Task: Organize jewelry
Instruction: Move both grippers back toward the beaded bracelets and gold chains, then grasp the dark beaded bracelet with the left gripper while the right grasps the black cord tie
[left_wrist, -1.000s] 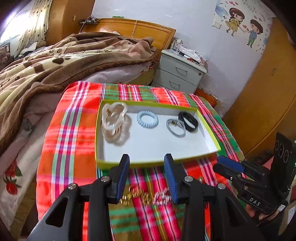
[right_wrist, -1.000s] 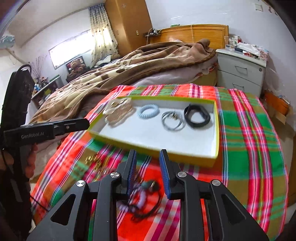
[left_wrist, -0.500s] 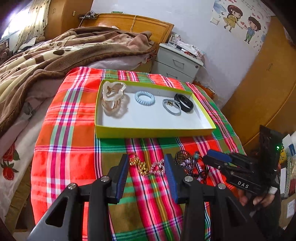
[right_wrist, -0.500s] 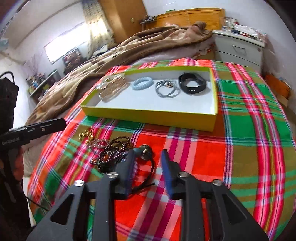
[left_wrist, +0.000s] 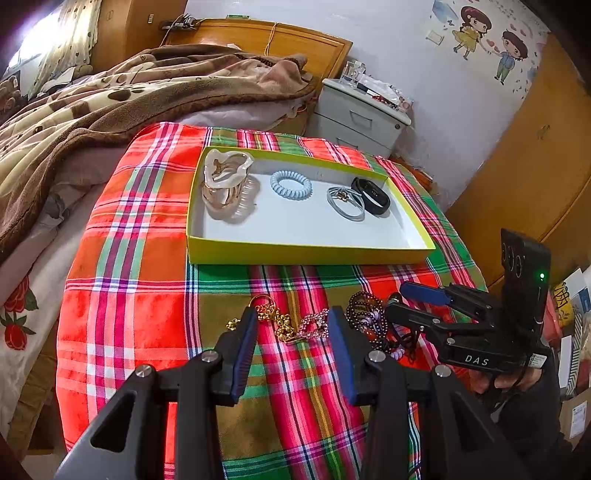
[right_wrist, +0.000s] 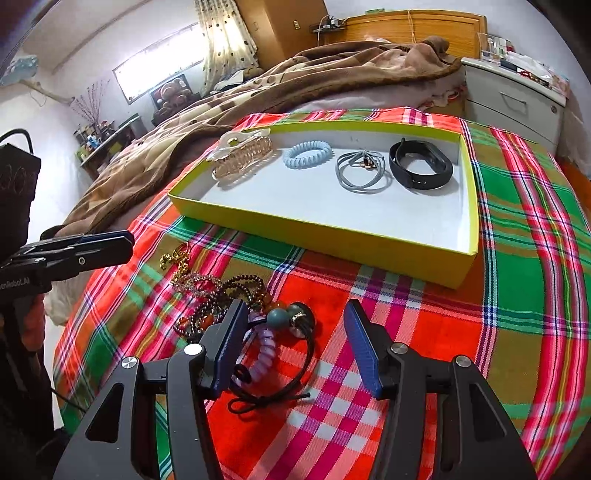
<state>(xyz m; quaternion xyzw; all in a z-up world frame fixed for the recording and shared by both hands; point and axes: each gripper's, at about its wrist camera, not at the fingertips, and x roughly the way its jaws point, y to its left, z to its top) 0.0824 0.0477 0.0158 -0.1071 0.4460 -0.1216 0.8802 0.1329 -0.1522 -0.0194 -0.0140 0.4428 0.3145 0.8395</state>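
A yellow-green tray (left_wrist: 303, 254) (right_wrist: 332, 240) on the plaid cloth holds hair claw clips (left_wrist: 227, 184), a blue spiral hair tie (left_wrist: 290, 183), a grey hair tie (left_wrist: 345, 201) and a black band (left_wrist: 371, 192). In front of the tray lies a loose pile. My left gripper (left_wrist: 291, 332) is open, and a gold chain (left_wrist: 273, 319) and a pink crystal bracelet (left_wrist: 314, 325) lie just past its tips. My right gripper (right_wrist: 295, 332) is open wide over a purple spiral tie (right_wrist: 264, 350) and a black beaded hair tie (right_wrist: 295, 321), which lie near its left finger. Dark bead bracelets (right_wrist: 221, 295) lie beside them.
A bed with a brown blanket (left_wrist: 110, 96) lies behind and to the left of the table. A grey nightstand (left_wrist: 362, 114) stands at the back and a wooden wardrobe (left_wrist: 535, 147) at the right. The cloth's front edge falls away near both grippers.
Both grippers have drawn back from the tray and come down over the loose pile. The right gripper's jaws have spread much wider. The left gripper's jaws are unchanged.
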